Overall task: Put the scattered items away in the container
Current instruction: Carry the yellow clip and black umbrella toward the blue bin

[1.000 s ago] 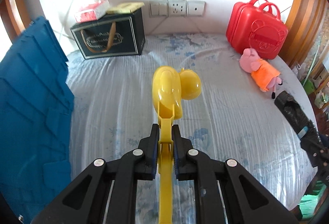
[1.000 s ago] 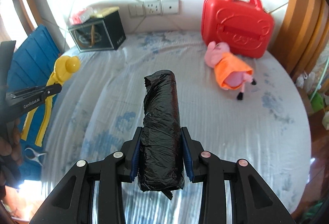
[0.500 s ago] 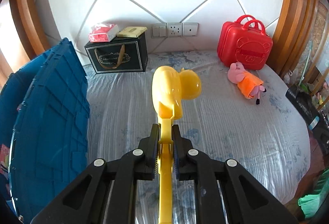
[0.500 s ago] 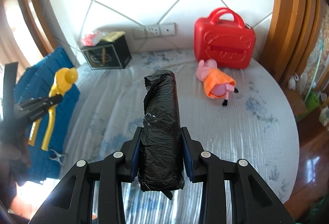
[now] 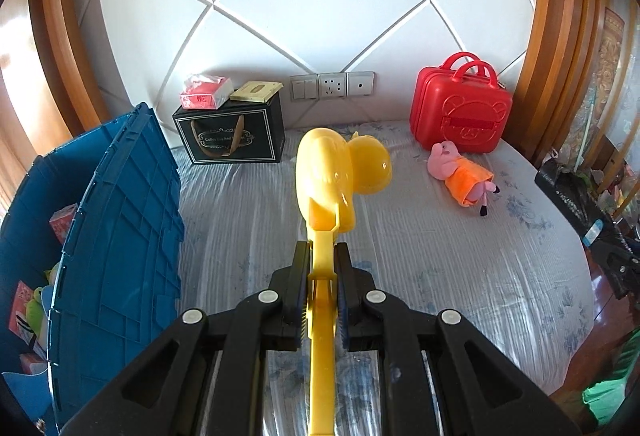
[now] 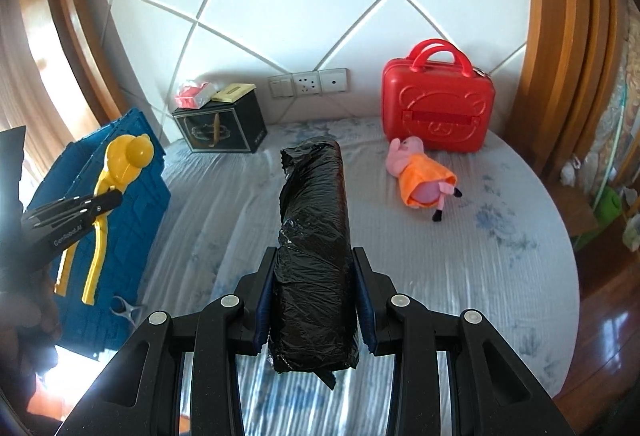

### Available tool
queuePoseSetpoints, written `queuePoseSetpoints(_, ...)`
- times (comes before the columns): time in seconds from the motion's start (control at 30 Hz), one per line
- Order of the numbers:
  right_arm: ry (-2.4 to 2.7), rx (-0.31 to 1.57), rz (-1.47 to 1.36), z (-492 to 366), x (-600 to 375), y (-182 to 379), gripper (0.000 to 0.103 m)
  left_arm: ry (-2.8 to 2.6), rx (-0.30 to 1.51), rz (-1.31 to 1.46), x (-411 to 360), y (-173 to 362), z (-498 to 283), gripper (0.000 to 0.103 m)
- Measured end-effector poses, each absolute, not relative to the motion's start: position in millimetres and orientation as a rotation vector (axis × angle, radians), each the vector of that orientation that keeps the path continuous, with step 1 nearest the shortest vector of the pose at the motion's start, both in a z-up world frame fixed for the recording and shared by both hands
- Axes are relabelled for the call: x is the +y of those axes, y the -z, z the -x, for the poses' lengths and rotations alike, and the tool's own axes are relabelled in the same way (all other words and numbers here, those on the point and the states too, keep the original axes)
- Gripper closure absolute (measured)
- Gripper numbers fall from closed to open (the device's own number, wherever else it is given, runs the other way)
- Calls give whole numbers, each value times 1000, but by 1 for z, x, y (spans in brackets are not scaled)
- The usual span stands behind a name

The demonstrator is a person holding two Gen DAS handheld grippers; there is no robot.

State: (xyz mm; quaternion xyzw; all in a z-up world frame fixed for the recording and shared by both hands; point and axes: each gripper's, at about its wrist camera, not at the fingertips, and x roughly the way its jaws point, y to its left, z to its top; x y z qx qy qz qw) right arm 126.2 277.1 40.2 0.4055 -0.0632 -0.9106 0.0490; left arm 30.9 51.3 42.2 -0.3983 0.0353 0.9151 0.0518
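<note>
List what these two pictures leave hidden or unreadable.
- Blue crate contents: left view, its raised lid hides most.
- Black roll: right view, the wrap conceals what is inside.
- Clutter past the bed: left view, cut by the right edge.
- Gift box lettering: too small.

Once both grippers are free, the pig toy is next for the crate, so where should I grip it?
Grip the pig toy across its orange dress, the widest, softest part, coming from above. It lies flat on the bed with its head toward the red case and thin legs pointing away; those legs and the head offer a poorer hold.
</note>
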Motion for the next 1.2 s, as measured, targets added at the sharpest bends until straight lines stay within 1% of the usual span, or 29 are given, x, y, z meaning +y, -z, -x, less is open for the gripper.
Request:
queuePoseSetpoints(0.4,2719,-237,-1257,-129,270,-26,69,-2787,114,1244,44,-42,-48,91)
queuePoseSetpoints(0.6,2742,-228,-1256,-129,258,-30,69,-2784,67,1217,26,-47,-49,91)
queuePoseSetpoints(0.8,2784,-245,-1248,-124,235,-39,69,-2781,67,1177,-5,-57,-49,91)
queuePoseSetpoints(1.2,2827,-288,-1202,-133,150,-61,69,-2748,71,1096,-87,-84,-40,91)
